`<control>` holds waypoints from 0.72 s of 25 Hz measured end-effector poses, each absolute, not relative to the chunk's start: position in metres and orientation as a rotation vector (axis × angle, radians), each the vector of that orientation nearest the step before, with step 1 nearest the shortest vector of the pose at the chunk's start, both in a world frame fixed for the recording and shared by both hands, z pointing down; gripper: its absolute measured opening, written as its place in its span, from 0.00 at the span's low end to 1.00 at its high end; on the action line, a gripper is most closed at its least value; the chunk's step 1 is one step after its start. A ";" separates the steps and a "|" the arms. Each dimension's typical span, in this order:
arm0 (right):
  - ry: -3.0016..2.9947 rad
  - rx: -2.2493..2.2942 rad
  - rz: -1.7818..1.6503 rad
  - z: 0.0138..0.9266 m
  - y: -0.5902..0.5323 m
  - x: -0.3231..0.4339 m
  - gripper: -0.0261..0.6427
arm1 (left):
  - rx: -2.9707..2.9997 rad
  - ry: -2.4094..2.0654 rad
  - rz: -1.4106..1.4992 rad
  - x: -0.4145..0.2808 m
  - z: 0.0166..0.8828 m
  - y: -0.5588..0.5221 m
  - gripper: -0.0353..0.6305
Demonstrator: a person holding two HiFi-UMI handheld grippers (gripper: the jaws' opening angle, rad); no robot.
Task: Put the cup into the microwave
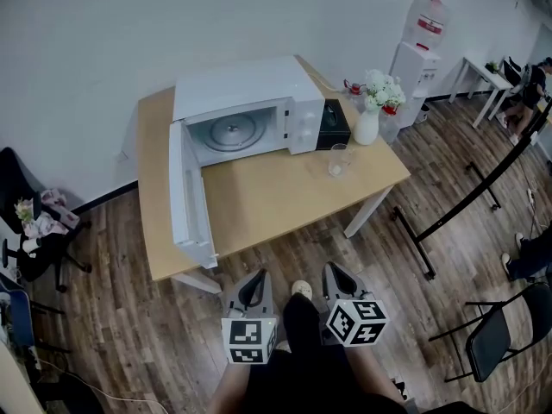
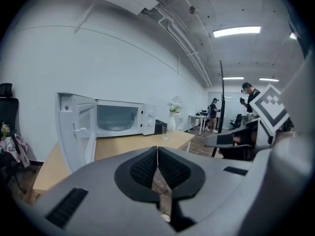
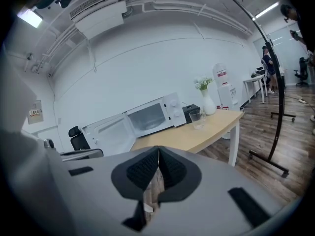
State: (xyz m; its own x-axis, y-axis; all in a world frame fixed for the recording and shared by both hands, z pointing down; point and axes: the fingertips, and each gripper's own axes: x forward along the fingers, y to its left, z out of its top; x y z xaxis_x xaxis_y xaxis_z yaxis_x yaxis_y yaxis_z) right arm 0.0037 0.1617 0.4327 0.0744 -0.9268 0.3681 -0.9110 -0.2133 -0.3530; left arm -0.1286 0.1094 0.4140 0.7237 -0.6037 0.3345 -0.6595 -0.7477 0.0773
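Microwave (image 1: 297, 102): door open, no cup inside.
Left gripper (image 1: 258, 276): jaws closed together, holding nothing.
Right gripper (image 1: 333, 269): jaws closed together, holding nothing.
Cup (image 1: 338, 159): upright on table (image 1: 259, 205), right of microwave (untouched).
Remaining: approach, grasp, insert.

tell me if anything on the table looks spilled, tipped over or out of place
Nothing stands out. The clear glass cup stands upright on the light wooden table, the white microwave has its door wide open, and the white vase of flowers is upright.

Empty left tool (image 2: 157, 154), jaws together, faces the open microwave (image 2: 106, 122).
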 end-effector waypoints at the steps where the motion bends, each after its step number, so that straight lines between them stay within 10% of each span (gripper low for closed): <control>1: 1.950 -2.278 -0.816 0.432 0.156 0.008 0.03 | 2.737 -1.018 0.429 -0.125 0.413 0.104 0.06; 18: 2.007 -2.254 -0.856 0.434 0.065 0.067 0.03 | 2.702 -1.062 0.438 -0.062 0.418 0.015 0.06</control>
State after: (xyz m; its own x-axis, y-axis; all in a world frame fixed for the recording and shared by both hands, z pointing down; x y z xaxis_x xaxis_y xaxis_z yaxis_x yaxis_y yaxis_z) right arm 0.0671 0.0648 0.4343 0.0325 -0.9206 0.3892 -0.9181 -0.1814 -0.3524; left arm -0.0621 0.0149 0.4179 0.6968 -0.6285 0.3456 -0.6894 -0.7198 0.0810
